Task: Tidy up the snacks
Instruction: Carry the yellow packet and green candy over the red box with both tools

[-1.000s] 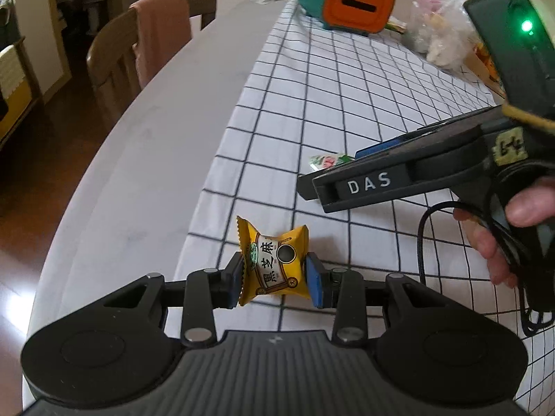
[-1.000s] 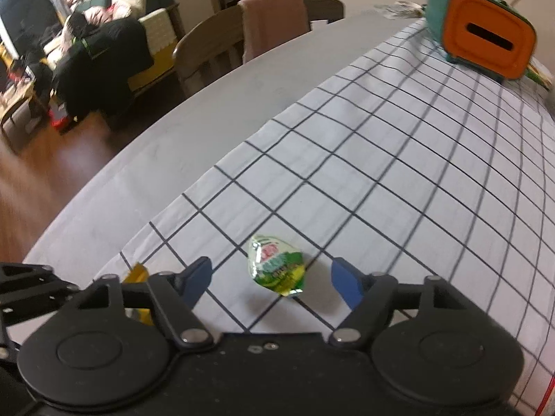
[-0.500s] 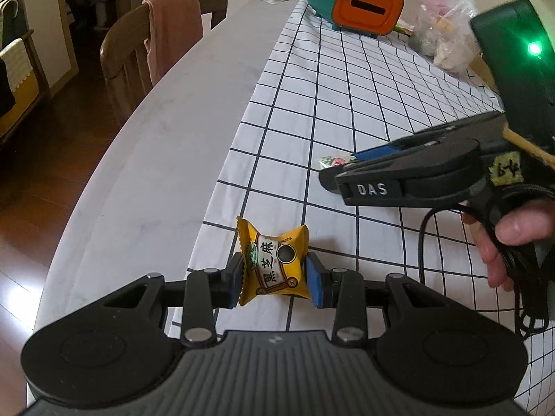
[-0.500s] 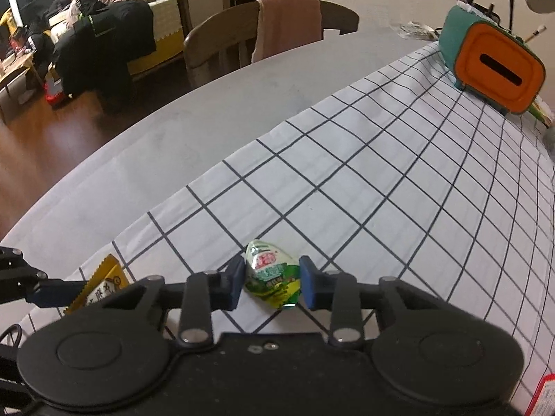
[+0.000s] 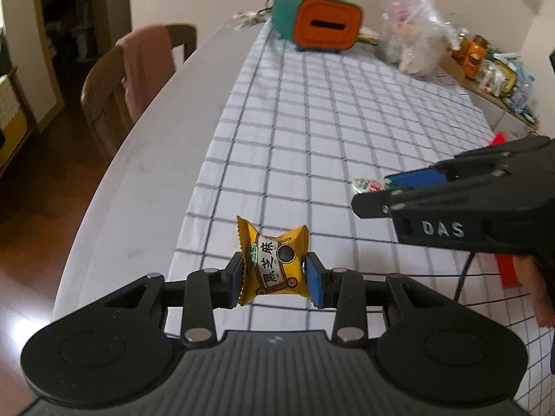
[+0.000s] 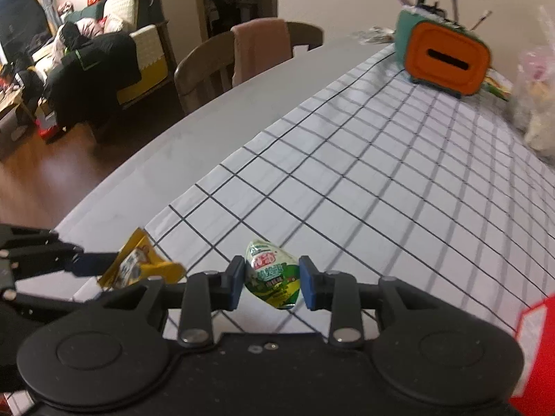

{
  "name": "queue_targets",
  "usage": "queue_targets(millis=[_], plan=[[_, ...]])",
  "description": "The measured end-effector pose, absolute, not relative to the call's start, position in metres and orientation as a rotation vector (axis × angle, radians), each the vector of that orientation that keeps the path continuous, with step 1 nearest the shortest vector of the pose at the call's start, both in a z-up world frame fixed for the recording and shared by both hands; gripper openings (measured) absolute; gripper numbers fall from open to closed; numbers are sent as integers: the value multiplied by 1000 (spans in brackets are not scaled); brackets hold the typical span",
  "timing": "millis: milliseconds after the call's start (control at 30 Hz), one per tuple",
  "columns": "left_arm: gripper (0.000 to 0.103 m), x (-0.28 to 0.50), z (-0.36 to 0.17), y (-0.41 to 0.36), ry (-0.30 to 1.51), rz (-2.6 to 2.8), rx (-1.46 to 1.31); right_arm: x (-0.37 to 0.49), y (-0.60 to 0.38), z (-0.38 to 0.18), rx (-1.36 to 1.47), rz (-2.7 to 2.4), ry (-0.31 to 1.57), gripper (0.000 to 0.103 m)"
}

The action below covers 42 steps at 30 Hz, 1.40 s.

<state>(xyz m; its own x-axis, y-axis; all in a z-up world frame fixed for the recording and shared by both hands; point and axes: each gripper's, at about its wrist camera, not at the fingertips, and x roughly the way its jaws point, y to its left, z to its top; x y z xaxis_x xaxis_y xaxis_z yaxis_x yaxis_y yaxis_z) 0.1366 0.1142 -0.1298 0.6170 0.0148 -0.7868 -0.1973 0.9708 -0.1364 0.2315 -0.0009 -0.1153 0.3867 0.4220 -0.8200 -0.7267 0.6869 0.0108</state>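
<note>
Over on the left, the left gripper (image 5: 274, 279) has its blue pads clamped on both sides of a yellow snack packet (image 5: 274, 270), and the packet hangs above the near left corner of the checked cloth (image 5: 347, 121), close to the cloth's left edge where the bare grey table (image 5: 156, 159) takes over. Moving right, the right gripper (image 6: 270, 282) is pinched tight on a green snack packet (image 6: 272, 279), lifted clear over the cloth's near edge. The two packets sit just beside each other, not touching. Far end of the table, there's an orange-and-teal box (image 5: 321, 24) at the cloth's far edge, and right of it a clear plastic bag (image 5: 412, 45) — contents too blurred to call, maybe more snacks. A red packet (image 6: 536, 339) peeks in at the near right edge.
</note>
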Motion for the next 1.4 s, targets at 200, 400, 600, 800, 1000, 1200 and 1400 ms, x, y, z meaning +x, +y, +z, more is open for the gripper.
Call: queue_targets(millis=[200,400,600,800,1000,1200,1400], plan=[[36,136,-103,87,858,66,-178,214,-41,-84,-323,700,870,32],[36,139,-77,53,825,18,-147,202,-87,-58,-264,649,829,32],[36,143,-53,13,801,-17,-109,195,-135,-37,-212,622,790,32],[36,151,-35,-34,784,-65,-68,190,-184,-24,-176,598,761,32],[36,165,-24,-88,779,-118,-43,192,-240,-19,-146,546,752,32],[36,182,-24,-139,795,-166,-24,197,-301,-22,-124,474,758,32],[36,210,-32,-188,840,-211,0,208,-352,-31,-115,410,767,32]])
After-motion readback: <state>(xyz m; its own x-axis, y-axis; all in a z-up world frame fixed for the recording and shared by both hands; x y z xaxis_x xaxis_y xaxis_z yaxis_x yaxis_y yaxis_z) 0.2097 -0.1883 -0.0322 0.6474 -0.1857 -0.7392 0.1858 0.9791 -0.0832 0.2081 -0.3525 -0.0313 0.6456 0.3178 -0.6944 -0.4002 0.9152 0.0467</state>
